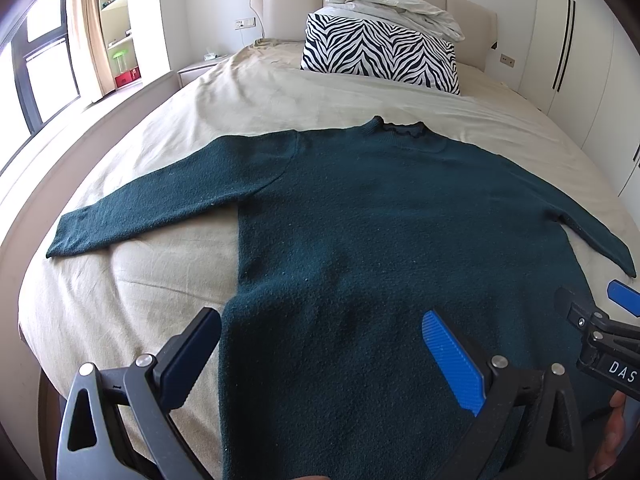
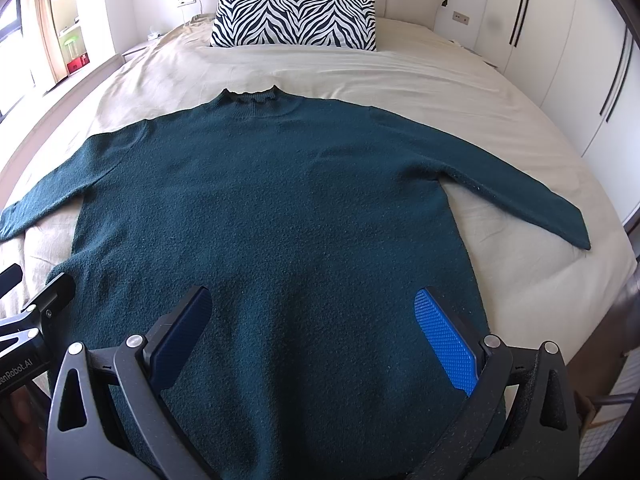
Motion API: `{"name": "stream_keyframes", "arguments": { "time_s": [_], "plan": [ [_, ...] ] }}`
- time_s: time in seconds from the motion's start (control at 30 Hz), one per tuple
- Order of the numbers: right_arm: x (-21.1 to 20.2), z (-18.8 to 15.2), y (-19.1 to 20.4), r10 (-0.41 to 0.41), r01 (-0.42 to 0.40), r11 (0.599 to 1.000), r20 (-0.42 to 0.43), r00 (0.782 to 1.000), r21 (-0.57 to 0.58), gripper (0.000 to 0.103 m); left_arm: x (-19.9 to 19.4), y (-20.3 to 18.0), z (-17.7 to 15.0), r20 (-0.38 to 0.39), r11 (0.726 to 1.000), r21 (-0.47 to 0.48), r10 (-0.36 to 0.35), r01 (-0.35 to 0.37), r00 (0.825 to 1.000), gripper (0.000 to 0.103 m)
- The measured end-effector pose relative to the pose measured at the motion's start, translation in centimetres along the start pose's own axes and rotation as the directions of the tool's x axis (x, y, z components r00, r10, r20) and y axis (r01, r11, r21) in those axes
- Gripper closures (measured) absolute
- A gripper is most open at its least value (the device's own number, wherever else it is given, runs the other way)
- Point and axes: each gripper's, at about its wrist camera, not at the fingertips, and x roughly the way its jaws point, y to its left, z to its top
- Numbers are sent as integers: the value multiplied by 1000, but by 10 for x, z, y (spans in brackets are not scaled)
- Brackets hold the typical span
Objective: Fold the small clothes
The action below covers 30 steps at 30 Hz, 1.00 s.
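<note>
A dark green knitted sweater (image 1: 360, 220) lies flat and face up on the bed, collar toward the headboard, both sleeves spread out to the sides. My left gripper (image 1: 320, 344) hovers open over its lower left hem, nothing between the fingers. In the right wrist view the same sweater (image 2: 280, 208) fills the middle, and my right gripper (image 2: 312, 320) stands open above the lower hem's right half, holding nothing. The right gripper's fingers (image 1: 622, 298) also show at the right edge of the left wrist view; the left gripper's fingers (image 2: 48, 292) show at the left edge of the right wrist view.
The bed sheet (image 1: 168, 152) is beige. A zebra-print pillow (image 1: 380, 54) with a crumpled white blanket (image 1: 396, 8) on top sits by the headboard. White wardrobes (image 2: 560, 60) line the right side; a window and shelves (image 1: 116, 20) are on the left.
</note>
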Motion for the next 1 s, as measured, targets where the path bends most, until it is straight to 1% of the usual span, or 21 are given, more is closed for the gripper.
{"name": "stream_keyframes", "arguments": {
  "time_s": [1.0],
  "plan": [
    [1, -2, 1, -1, 1, 1000, -4, 1000, 0, 0, 3, 3, -1, -5, 1000, -4, -2, 2, 1000, 0]
  ]
}}
